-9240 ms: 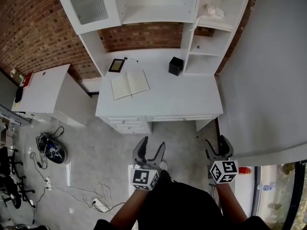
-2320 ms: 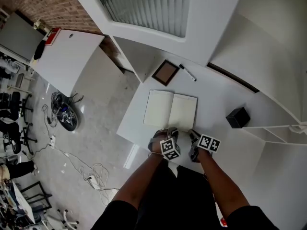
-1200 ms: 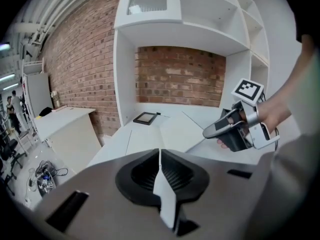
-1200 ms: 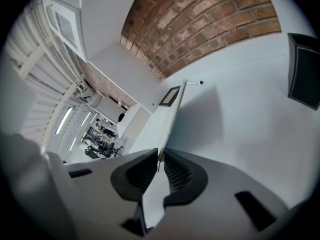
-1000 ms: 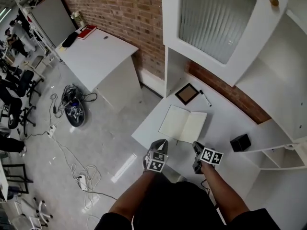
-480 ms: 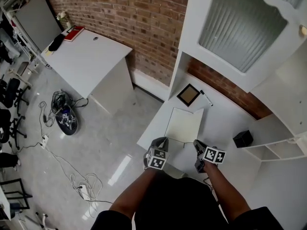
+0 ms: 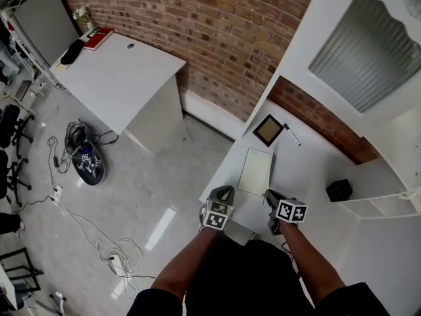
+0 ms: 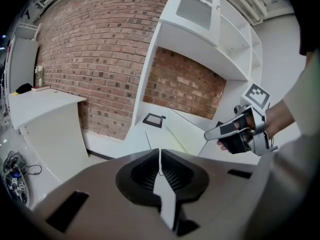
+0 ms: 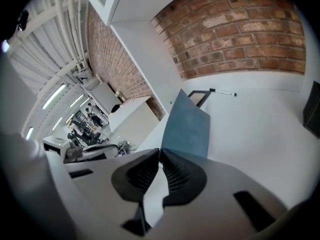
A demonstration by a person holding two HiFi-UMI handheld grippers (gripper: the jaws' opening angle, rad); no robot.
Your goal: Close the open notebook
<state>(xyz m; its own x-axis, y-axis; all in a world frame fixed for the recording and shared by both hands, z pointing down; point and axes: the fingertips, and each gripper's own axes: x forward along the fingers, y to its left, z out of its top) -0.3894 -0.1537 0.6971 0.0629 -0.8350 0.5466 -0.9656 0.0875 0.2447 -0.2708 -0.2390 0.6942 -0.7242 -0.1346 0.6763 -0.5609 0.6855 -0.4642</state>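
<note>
On white bench [image 7: 306, 170], notebook [image 7: 255, 171] half shut: blue cover [image 9: 186, 126] raised, standing tilted over pages. Right gripper [image 7: 268, 196] at notebook's 5 o'clock; fingers all but together, tips at cover's lower edge, nothing seen pinched. Left gripper [image 7: 225, 191] at 7 o'clock, just beside near corner; fingers fully together, empty.

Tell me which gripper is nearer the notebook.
Right. The right gripper is at the near right corner of the notebook, jaws shut on its raised blue cover. The left gripper, shut and empty, sits off the near left corner, clear of it.
</note>
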